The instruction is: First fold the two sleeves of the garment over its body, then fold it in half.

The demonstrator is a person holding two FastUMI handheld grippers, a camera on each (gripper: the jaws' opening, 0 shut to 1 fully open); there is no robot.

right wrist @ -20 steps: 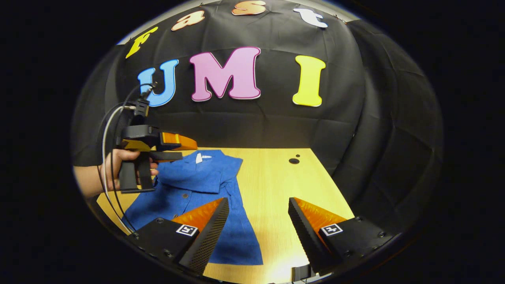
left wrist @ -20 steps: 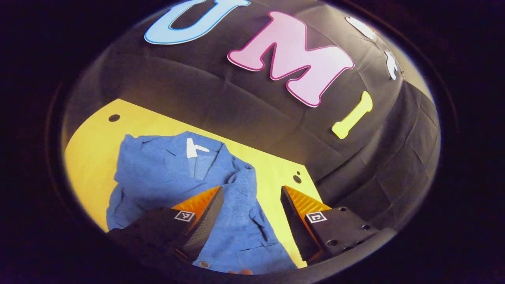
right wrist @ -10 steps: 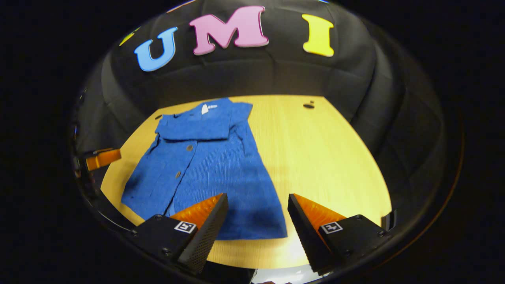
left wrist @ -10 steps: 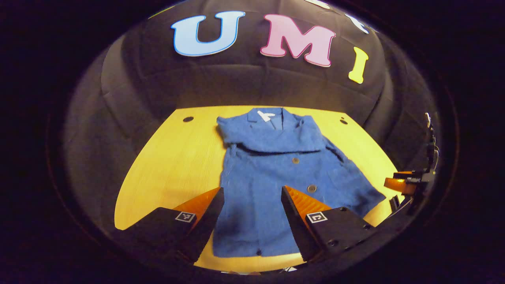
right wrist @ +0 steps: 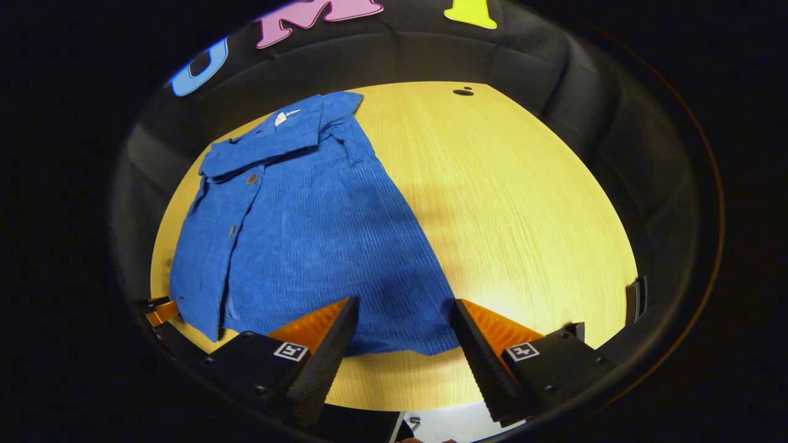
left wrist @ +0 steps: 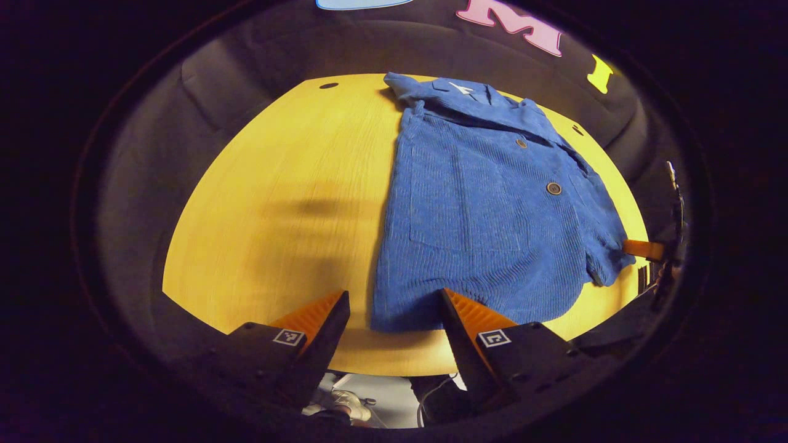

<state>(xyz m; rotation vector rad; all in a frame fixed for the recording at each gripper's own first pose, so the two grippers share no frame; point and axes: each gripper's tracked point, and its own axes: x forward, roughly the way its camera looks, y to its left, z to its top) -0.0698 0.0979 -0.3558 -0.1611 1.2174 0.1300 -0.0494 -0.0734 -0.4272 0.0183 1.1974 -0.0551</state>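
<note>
The shirt [left wrist: 486, 203] lay flat on the table [left wrist: 277, 203], collar at the far edge and hem at the near edge, buttons up. Both sleeves [right wrist: 271, 144] were already laid across the chest in a band just below the collar, so the first step looked done and the half fold was what remained. The left gripper [left wrist: 394, 320] hung with its fingers spread over the hem's near left corner, holding nothing, and whether either finger touched the cloth could not be told. The right gripper [right wrist: 403, 326] was likewise spread and empty, set over the near right corner of the hem, with the cloth's edge lying between its fingers. That pairing made sense: taking both bottom corners at once would let the hem be carried up toward the collar evenly, without the body skewing. In the left gripper view the right gripper's tip showed at the shirt's right side near the hem, and in the right gripper view the left one's tip showed beside the left corner. The cloth was ribbed and looked thick, so it would likely keep a soft crease, not a sharp one. The hem's right part was slightly bunched and might need a low, firm pinch.
</note>
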